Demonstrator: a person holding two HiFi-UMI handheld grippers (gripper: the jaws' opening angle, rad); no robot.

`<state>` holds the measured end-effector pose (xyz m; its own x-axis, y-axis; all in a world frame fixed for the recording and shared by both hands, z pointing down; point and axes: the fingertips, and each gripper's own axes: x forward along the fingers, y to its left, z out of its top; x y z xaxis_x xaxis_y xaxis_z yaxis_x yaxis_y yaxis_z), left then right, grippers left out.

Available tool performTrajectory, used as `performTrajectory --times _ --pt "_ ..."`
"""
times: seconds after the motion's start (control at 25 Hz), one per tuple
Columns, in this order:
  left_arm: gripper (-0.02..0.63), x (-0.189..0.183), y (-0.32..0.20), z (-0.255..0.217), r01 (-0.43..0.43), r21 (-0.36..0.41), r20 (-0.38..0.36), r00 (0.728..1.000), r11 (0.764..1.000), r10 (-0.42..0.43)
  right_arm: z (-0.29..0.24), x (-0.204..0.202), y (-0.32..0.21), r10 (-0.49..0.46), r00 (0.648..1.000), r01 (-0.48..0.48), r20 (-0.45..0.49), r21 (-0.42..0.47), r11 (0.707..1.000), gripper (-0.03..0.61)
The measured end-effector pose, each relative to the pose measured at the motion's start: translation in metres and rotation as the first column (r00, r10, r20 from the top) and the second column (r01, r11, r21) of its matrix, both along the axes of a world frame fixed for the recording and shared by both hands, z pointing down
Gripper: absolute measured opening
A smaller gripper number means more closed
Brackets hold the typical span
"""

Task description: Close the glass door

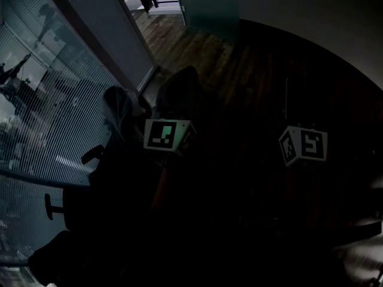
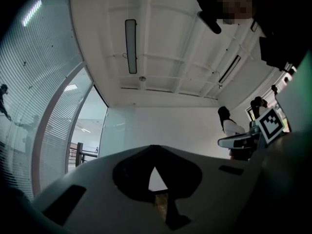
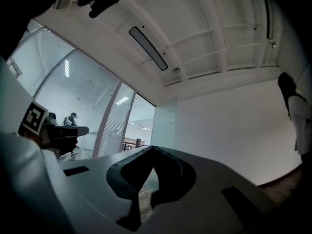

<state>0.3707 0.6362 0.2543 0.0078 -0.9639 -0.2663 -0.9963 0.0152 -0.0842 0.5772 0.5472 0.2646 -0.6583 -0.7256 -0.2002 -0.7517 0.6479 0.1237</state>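
Jaws together, empty; glass door (image 3: 165, 126) open

Ceiling lamp (image 2: 130, 45); person (image 2: 229, 128) nr white wall (image 2: 161, 126); wood floor (image 1: 179, 40); blinds (image 1: 36, 100).

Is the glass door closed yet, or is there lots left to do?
Nothing is done yet: the glass door stands open, with the railing showing through the doorway. In hand: the left gripper and right gripper point towards it, fingers shut and empty, touching nothing. Left: reach the door and close it.
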Motion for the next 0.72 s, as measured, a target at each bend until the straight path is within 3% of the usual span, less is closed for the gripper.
performTrajectory --times 0.48,0.72 --pt "0.002 -0.075 -0.117 -0.008 -0.046 0.017 -0.009 0.999 0.999 0.046 -0.01 -0.078 -0.109 0.024 1.0 -0.023 -0.014 0.022 0.999 0.003" --pt "0.002 -0.094 -0.157 -0.003 -0.069 0.006 -0.022 0.997 0.998 0.069 -0.01 -0.092 -0.147 0.051 0.998 -0.05 -0.028 0.017 0.999 0.003"
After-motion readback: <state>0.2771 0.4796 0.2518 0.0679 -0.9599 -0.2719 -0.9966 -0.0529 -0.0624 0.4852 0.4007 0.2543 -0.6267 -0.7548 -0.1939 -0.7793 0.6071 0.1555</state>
